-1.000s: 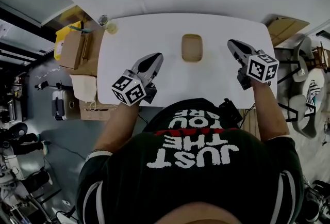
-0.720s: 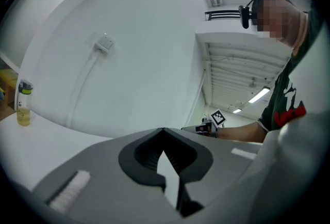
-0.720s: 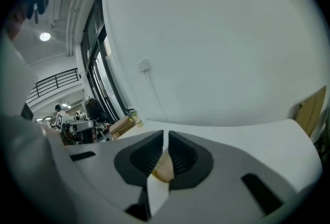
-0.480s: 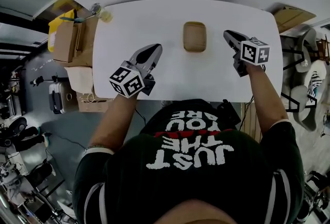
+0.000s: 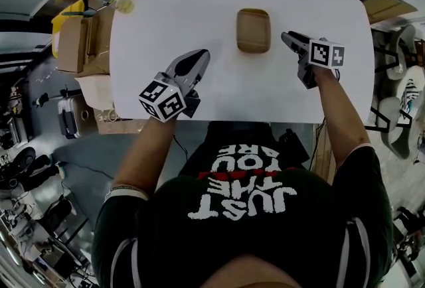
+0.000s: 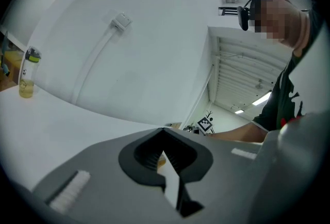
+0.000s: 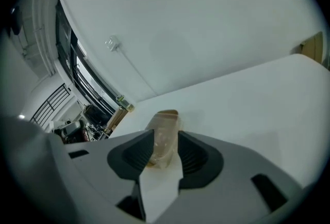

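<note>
Hovering: right hand-held gripper [image 5: 287,36] slightly parted beside tan rounded tray [image 5: 254,30] | left hand-held gripper [image 5: 200,56] closed

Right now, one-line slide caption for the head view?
Person at a white table holds the left gripper and right gripper on either side of a tan tray, neither touching it.

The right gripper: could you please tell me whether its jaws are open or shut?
Open: on the right gripper the jaws stand apart, with the brown tray showing through the gap.
</note>
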